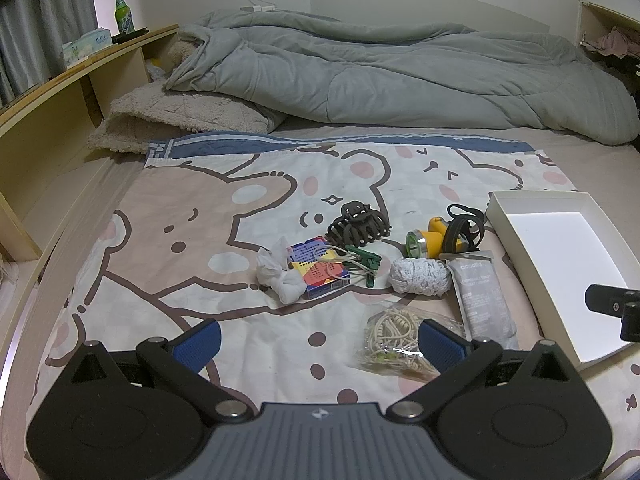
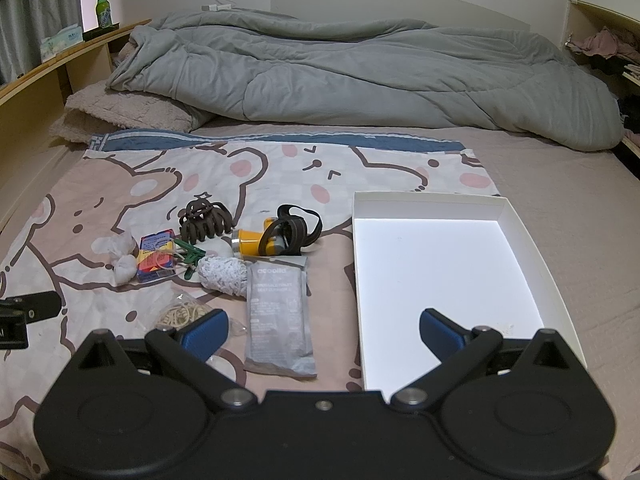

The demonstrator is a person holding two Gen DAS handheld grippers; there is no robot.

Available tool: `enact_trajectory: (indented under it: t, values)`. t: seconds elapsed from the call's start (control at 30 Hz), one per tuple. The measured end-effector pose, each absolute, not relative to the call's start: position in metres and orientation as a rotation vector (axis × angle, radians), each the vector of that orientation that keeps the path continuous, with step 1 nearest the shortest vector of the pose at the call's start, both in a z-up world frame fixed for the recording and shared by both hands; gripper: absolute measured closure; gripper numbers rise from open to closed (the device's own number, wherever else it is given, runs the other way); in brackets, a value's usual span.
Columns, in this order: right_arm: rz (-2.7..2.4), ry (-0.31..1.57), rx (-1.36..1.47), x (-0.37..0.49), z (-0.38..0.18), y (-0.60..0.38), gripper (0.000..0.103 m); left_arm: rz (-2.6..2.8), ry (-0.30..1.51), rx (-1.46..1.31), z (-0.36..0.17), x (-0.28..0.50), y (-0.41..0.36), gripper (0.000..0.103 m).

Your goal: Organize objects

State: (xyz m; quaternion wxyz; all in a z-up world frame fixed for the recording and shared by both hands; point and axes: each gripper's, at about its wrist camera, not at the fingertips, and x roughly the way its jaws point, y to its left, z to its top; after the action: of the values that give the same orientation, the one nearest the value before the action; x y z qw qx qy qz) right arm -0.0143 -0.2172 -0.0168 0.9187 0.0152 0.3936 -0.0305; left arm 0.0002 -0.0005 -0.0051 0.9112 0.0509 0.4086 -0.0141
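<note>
The left claw (image 1: 320, 340) hangs spread wide and empty, low over the bear-print cloth (image 1: 200, 200) on the bed, its blue pads framing bare cloth. At about 1 o'clock, just beside the right pad, lies a clear bag of rubber bands (image 1: 390, 338), probably the nearest thing it could take.

The right claw (image 2: 324, 332) is likewise spread and holds nothing. It hovers with its right pad over the near edge of the white tray (image 2: 540, 248) and its left pad by the rubber bands; between them at 12 o'clock lies a grey pouch (image 2: 278, 312), lengthwise and flat, an easy first pick for this claw.

Farther out, from 10 to 12 o'clock in the right view, the loose things sit bunched close together: a white net scrubber (image 2: 224, 274), green clothes pegs (image 2: 188, 258), a colourful card box (image 2: 156, 256), a knotted white wad (image 2: 120, 258), a brown hair claw clip (image 2: 206, 220) and a yellow headlamp (image 2: 260, 240) with its black strap.

The tray sits at 1 o'clock, empty, so I judge sorting has not begun; it stands just beside the pile, evidently as the destination.
</note>
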Motion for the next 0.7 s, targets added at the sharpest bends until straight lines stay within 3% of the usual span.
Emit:
enact_trajectory:
  t: [0.7]
  values:
    - [-0.037, 0.804, 0.048, 0.013, -0.019, -0.199, 0.000, -0.006, 0.829, 0.104, -0.011, 0.032, -0.008, 0.000]
